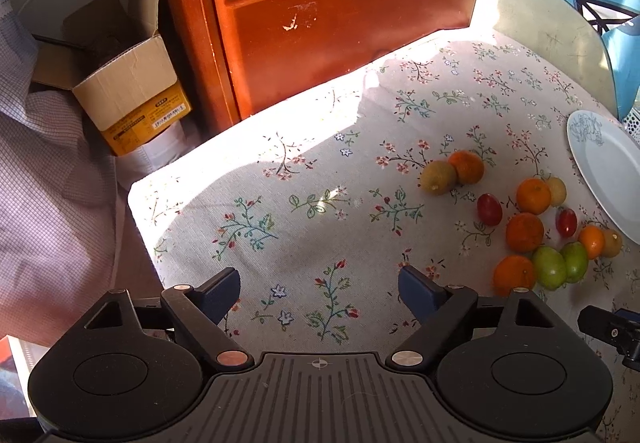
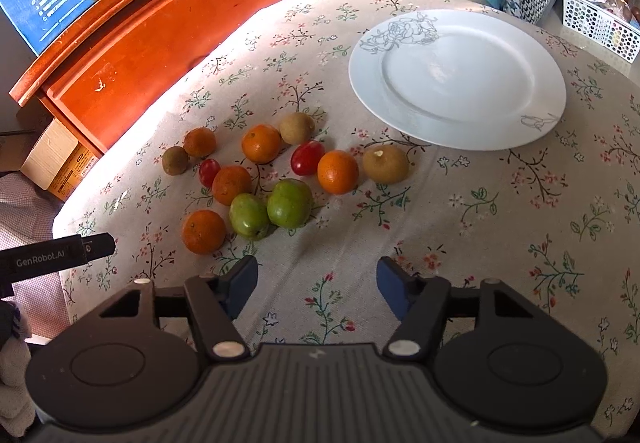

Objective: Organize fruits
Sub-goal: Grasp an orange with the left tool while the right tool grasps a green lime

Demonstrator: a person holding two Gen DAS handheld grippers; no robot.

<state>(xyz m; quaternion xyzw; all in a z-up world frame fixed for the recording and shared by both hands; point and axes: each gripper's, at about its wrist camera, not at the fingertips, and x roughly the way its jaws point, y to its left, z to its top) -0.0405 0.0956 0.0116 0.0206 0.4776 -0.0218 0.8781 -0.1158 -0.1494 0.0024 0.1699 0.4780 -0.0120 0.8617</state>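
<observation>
Several fruits lie loose on the floral tablecloth (image 2: 500,227): oranges (image 2: 338,171), two green fruits (image 2: 289,203), two red ones (image 2: 307,157) and brown kiwis (image 2: 385,164). A white plate (image 2: 456,79) sits empty behind them to the right. My right gripper (image 2: 317,283) is open and empty, just in front of the green fruits. My left gripper (image 1: 319,293) is open and empty over bare cloth, with the fruit cluster (image 1: 524,231) to its right and the plate (image 1: 608,179) at the far right edge.
A red-brown wooden cabinet (image 1: 340,27) stands behind the table. A cardboard box (image 1: 132,95) sits on the floor to its left. A white perforated basket (image 2: 600,27) stands at the back right. The left gripper's body (image 2: 56,253) shows at the right view's left edge.
</observation>
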